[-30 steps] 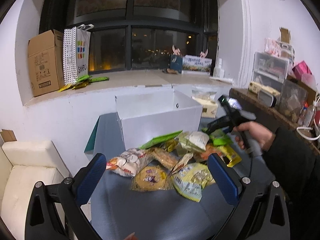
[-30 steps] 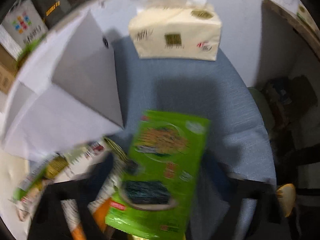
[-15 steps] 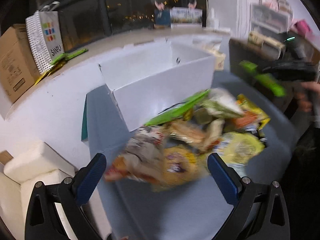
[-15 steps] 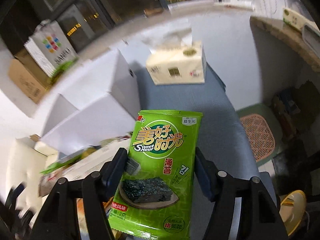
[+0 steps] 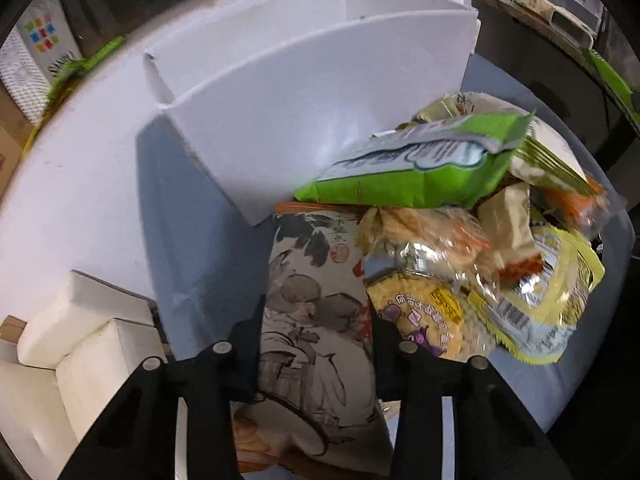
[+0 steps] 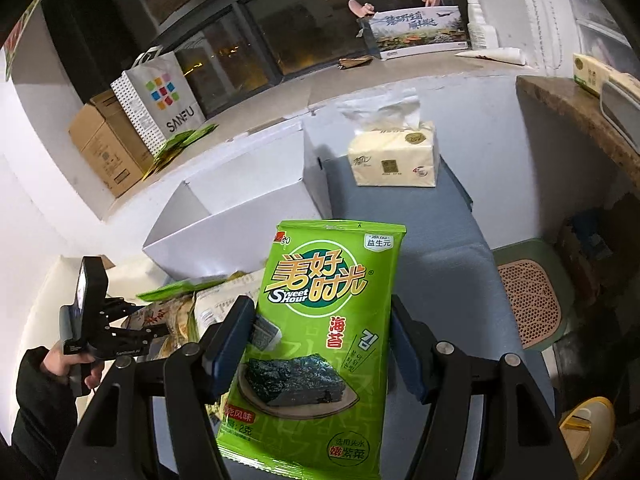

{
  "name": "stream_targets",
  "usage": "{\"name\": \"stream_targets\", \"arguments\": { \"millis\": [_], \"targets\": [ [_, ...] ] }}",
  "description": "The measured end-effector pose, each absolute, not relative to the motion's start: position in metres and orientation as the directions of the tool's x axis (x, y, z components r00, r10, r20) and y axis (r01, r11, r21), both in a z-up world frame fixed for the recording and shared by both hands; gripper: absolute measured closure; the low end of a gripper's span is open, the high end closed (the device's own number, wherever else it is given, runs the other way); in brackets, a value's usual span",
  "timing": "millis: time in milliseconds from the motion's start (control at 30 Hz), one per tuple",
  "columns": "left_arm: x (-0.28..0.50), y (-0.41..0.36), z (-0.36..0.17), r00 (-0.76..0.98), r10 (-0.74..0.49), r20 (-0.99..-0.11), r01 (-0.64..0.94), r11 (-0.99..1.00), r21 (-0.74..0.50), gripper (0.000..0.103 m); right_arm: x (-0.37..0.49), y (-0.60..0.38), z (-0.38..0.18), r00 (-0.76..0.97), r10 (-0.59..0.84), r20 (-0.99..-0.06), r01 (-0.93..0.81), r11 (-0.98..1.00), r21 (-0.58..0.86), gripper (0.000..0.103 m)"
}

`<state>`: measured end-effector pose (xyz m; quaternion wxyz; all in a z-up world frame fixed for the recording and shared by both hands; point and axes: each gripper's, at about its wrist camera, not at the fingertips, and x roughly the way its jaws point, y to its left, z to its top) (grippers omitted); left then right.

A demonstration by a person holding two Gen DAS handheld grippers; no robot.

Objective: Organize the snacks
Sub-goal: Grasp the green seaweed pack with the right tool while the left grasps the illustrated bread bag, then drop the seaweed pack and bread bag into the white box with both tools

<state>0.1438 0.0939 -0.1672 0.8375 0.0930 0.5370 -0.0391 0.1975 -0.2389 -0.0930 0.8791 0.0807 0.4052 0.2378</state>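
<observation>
Blue tabletop [image 5: 208,248] at frame centre: my left gripper [image 5: 316,344], wide open 1 second ago, now clamps the ink-drawing snack bag [image 5: 316,320], while my right gripper [image 6: 320,344] holds the green seaweed packet [image 6: 320,344] before the white box [image 6: 240,216], so 2 snacks are ready for boxing.

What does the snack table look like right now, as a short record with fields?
left claw: shut on ink-drawing snack bag
right claw: shut on green seaweed packet, held above the table
white box: open, behind the snack pile
tissue pack: on blue table, right of the box
</observation>
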Motion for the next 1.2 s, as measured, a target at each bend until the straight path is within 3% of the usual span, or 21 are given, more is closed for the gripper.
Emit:
{"name": "stream_targets", "arguments": {
  "millis": [167,367,567,667,833,1033,1067,1100,1133,1167,1200],
  "targets": [
    [0.088,0.110,-0.142,0.544,0.088,-0.835,0.027,0.992,0.122,0.060,0.189,-0.235,-0.095,0.551,0.502,-0.666,-0.371,0.863,0.343,0.033],
    [0.028,0.118,-0.100,0.720,0.105,-0.686,-0.149,0.989,-0.004,0.060,0.174,-0.215,-0.087,0.561,0.540,-0.627,-0.437,0.837,0.330,0.033],
    [0.051,0.120,-0.044,0.849,0.029,-0.527,-0.160,0.966,-0.204,0.060,0.177,-0.173,-0.059,0.570,0.582,-0.580,-0.560,0.792,0.245,0.033],
    [0.096,0.124,-0.024,0.869,0.006,-0.495,-0.154,0.953,-0.260,0.060,0.204,-0.148,-0.038,0.581,0.584,-0.567,-0.591,0.782,0.200,0.033],
    [0.199,0.120,-0.019,0.841,0.044,-0.539,-0.204,0.948,-0.242,0.060,0.281,-0.098,-0.017,0.588,0.559,-0.584,-0.613,0.779,0.128,0.032],
    [0.284,0.128,-0.060,0.769,0.087,-0.633,-0.297,0.926,-0.234,0.057,0.377,-0.050,-0.036,0.553,0.460,-0.695,-0.598,0.800,0.053,0.032],
    [0.292,0.129,-0.067,0.756,0.088,-0.648,-0.302,0.926,-0.227,0.050,0.388,-0.046,-0.041,0.540,0.450,-0.711,-0.594,0.802,0.057,0.032],
    [0.297,0.129,-0.071,0.746,0.078,-0.662,-0.301,0.926,-0.230,0.029,0.396,-0.043,-0.045,0.530,0.449,-0.720,-0.594,0.802,0.063,0.029],
    [0.300,0.130,-0.076,0.737,0.069,-0.672,-0.299,0.926,-0.233,0.017,0.403,-0.041,-0.048,0.523,0.446,-0.727,-0.592,0.803,0.068,0.026],
    [0.301,0.132,-0.078,0.743,0.064,-0.667,-0.299,0.922,-0.244,0.001,0.407,-0.039,-0.050,0.522,0.444,-0.728,-0.589,0.805,0.068,0.011],
    [0.296,0.133,-0.079,0.754,0.060,-0.655,-0.293,0.922,-0.253,0.000,0.410,-0.039,-0.051,0.521,0.444,-0.729,-0.588,0.806,0.071,0.000]
  ]
}}
